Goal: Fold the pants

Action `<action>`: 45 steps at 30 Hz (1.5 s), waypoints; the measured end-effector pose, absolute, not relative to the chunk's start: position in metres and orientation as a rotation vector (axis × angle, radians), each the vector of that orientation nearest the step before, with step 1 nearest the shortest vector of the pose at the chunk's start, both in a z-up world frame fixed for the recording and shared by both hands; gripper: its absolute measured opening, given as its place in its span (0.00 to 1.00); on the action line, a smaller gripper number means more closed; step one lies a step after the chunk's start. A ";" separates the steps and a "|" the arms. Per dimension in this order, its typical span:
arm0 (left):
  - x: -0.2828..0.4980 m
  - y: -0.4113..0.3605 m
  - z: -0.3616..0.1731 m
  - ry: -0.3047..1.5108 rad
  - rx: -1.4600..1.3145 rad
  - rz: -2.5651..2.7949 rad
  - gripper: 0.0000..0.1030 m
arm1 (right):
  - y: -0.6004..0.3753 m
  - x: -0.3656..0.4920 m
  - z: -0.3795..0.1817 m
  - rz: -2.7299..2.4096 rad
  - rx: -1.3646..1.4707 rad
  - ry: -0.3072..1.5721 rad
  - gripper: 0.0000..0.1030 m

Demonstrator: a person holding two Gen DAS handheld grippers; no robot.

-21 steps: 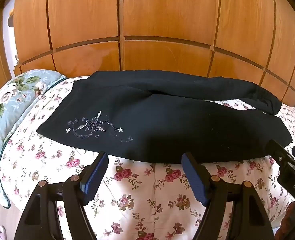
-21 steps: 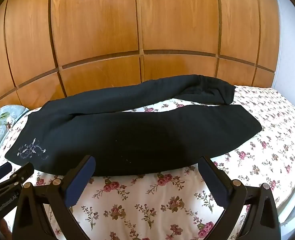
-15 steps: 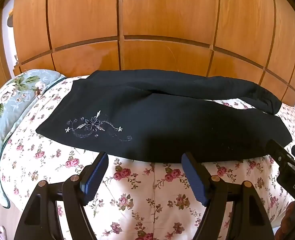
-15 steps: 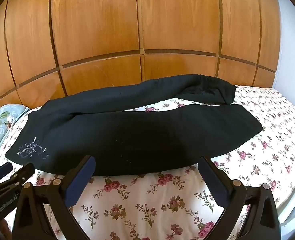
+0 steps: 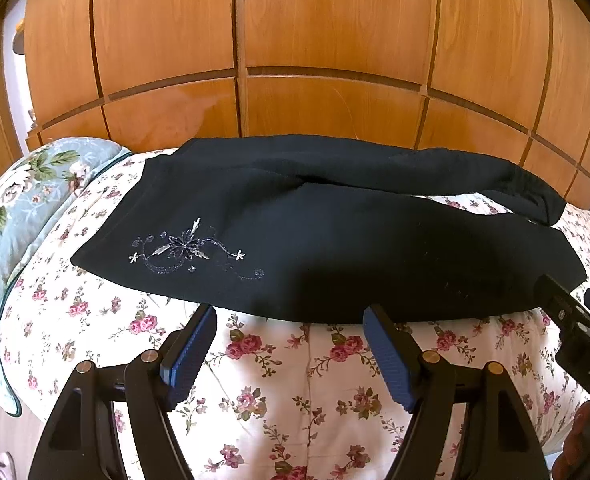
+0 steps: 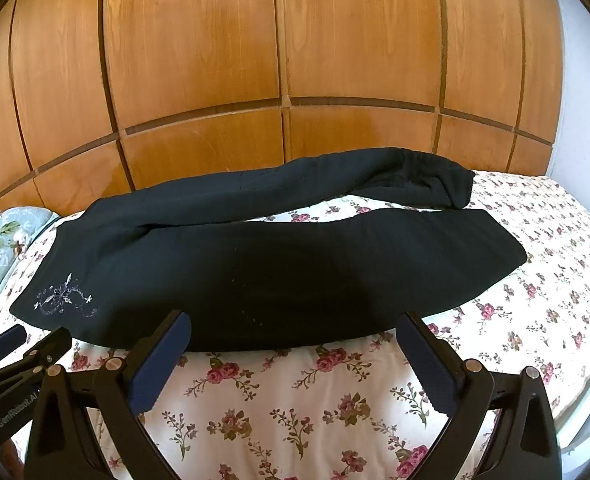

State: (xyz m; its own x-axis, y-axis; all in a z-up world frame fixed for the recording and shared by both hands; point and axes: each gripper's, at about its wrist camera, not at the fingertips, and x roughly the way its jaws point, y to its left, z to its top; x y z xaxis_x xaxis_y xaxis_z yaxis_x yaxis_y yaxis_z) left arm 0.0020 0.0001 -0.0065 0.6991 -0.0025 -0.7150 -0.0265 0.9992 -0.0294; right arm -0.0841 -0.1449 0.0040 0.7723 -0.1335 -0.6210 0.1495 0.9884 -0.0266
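Your left gripper (image 5: 289,344): jaws spread wide, nothing between, hovering over floral bedspread (image 5: 295,380) just short of near edge of pants. Your right gripper (image 6: 295,354): jaws spread wider, empty, same stance beside it. Black pants (image 6: 279,264) lie flat lengthwise across bed, embroidered flower motif (image 5: 187,250) at left end, legs splayed apart toward right. Floral pillow (image 5: 19,200) at far left. Beyond: wooden wardrobe panels (image 6: 287,64).

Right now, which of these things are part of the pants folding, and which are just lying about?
For the job:
- black pants
- left gripper, open
- right gripper, open

Just there:
- floral bedspread
- pillow
- wooden wardrobe
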 end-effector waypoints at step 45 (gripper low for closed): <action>0.075 0.273 -0.090 0.642 -0.761 0.078 0.67 | -0.448 -0.029 -0.101 -0.186 0.989 0.600 0.06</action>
